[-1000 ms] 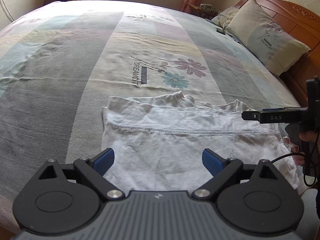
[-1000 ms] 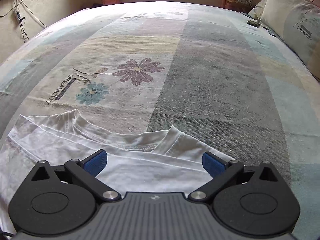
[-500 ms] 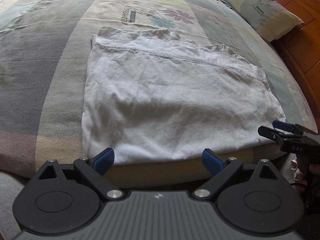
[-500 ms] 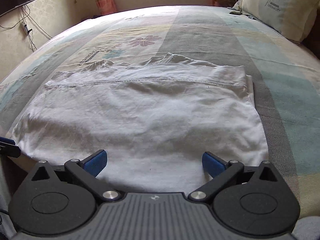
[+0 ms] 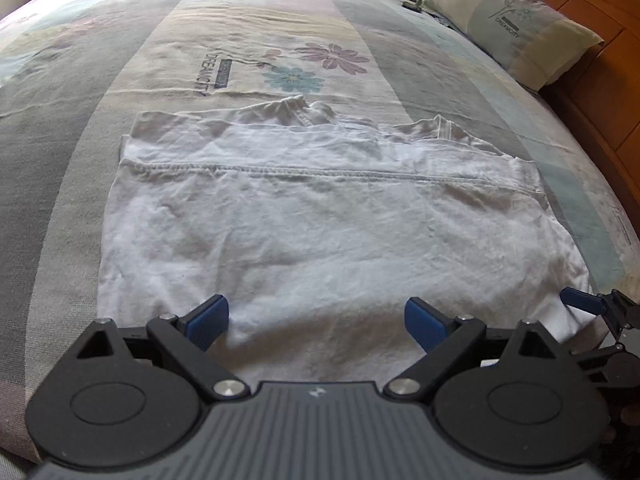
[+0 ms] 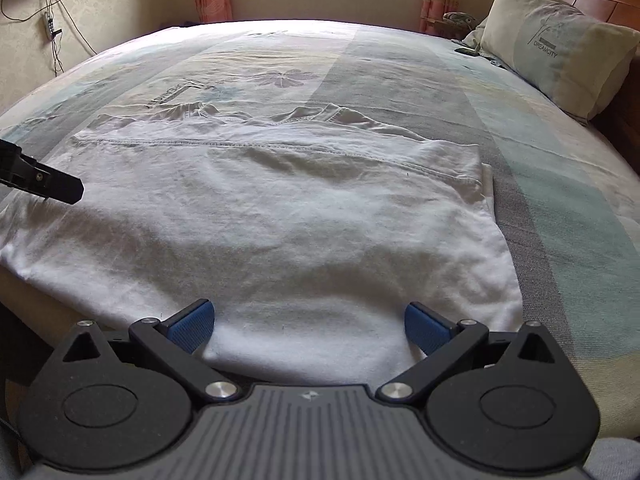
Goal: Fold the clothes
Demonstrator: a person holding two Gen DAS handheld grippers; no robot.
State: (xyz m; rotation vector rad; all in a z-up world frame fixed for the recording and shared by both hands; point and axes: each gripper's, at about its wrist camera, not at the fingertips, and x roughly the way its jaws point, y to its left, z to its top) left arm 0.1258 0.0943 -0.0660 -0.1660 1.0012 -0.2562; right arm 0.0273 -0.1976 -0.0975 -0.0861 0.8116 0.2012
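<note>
Hovering both hand-held grippers, left (image 5: pixel 316 316) and right (image 6: pixel 310 322), jaws spread and empty, over the near folded edge of the shirt (image 5: pixel 320 220) on the bed (image 5: pixel 60 140); it lies straight ahead, long axis crosswise.

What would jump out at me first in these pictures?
Probably the white T-shirt, folded once and spread flat on the near part of the striped, flower-printed bedspread. Next, the two open claws with blue pads, left claw and right claw, hovering at its near edge.
</note>
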